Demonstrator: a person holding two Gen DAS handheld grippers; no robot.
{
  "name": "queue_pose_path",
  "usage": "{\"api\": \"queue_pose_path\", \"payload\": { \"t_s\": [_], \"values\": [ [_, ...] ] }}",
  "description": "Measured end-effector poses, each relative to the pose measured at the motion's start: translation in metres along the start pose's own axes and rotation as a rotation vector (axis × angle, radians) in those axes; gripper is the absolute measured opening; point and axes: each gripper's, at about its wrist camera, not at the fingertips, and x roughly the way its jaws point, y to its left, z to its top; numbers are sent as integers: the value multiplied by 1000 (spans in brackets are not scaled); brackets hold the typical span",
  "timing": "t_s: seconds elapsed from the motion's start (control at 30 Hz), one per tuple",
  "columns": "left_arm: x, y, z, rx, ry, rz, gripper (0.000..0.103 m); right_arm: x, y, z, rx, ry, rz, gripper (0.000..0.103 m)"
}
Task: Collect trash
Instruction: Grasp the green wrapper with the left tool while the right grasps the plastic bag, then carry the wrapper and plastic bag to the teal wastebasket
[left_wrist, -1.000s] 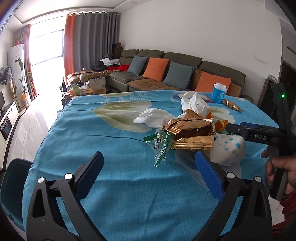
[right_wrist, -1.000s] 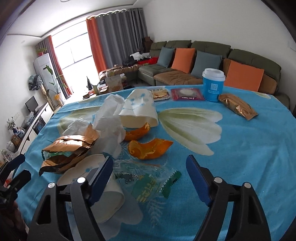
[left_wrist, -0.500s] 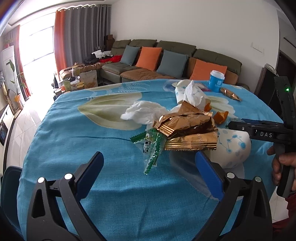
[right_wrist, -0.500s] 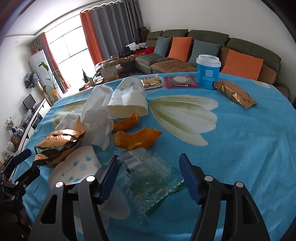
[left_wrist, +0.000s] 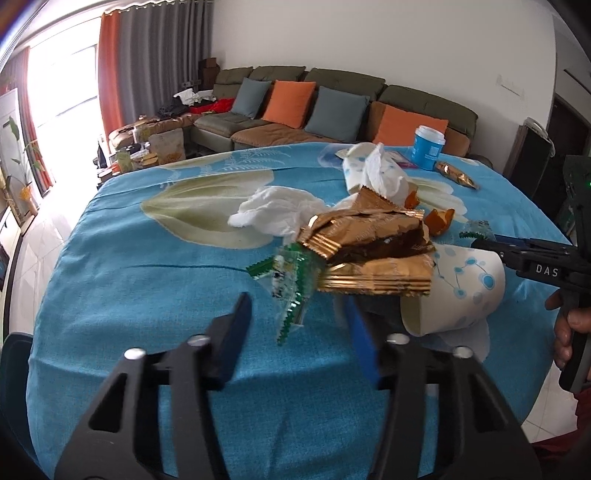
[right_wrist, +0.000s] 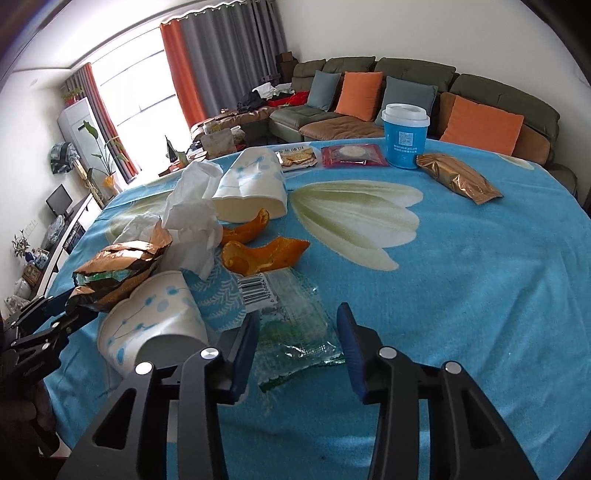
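Both grippers have narrowed from wide open within the last second and are closing now. The left gripper (left_wrist: 297, 321) has edged up to the trash pile, its jaws either side of the green-edged clear wrapper (left_wrist: 291, 280) just in front of the gold wrappers (left_wrist: 369, 254), not yet pinching it. The right gripper (right_wrist: 295, 328) straddles another clear wrapper (right_wrist: 291, 325) beside the tipped paper cup (right_wrist: 155, 314), pads not yet pressing. Two pickups look imminent.
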Motion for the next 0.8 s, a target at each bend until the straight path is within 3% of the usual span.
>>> {"api": "queue_pose_path", "payload": {
  "t_s": [0.1,0.47,0.8],
  "values": [
    [1,0,-1,1,-2,6,19,-2,-4,-2,12,-4,3,37],
    [-33,4,-4,-35,-105,61,17,-13,-9,-4,32,-37,20,32],
    [-78,7,-5,-43,-191,68,17,-40,-1,-2,20,-112,41,32]
  ]
}}
